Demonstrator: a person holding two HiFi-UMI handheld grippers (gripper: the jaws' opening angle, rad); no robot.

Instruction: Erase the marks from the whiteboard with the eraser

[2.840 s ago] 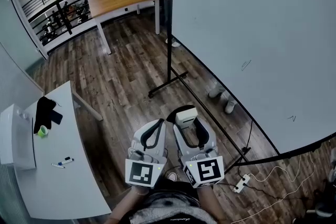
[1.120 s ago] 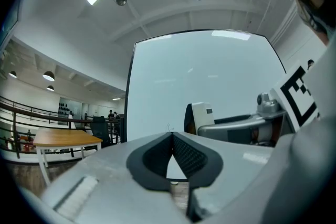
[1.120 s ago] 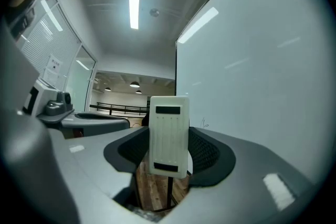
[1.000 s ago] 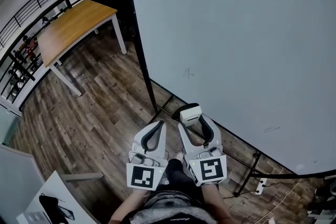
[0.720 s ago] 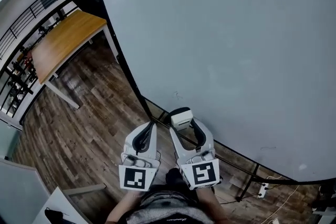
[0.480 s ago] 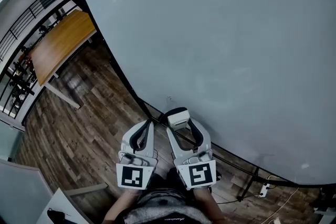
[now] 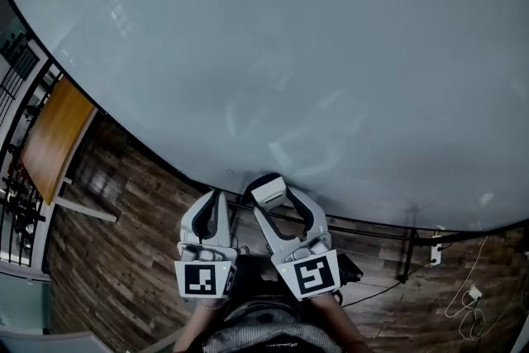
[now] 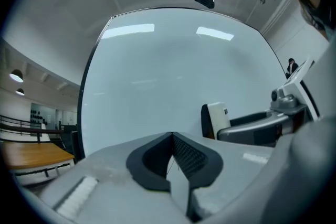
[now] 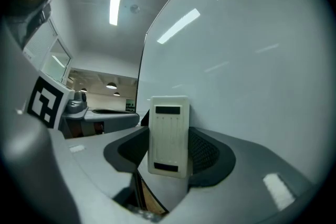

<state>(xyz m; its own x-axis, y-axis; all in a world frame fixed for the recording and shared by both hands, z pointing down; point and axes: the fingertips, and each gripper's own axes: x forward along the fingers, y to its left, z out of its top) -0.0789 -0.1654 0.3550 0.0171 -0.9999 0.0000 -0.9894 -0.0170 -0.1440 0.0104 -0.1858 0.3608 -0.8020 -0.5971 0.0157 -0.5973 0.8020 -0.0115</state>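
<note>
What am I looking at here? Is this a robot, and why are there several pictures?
It is no robot. A person holds a two-jaw tool in each hand. The head view comes from a camera on the person's head, looking steeply down. The two gripper views come from cameras that ride on each tool and look along its jaws. The left hand-held gripper has its jaws together, with nothing between them. The right hand-held gripper grips a white eraser, which stands upright between its jaws. Both point toward a large whiteboard that stands over a wooden floor. I cannot make out any marks on the board here.
</note>
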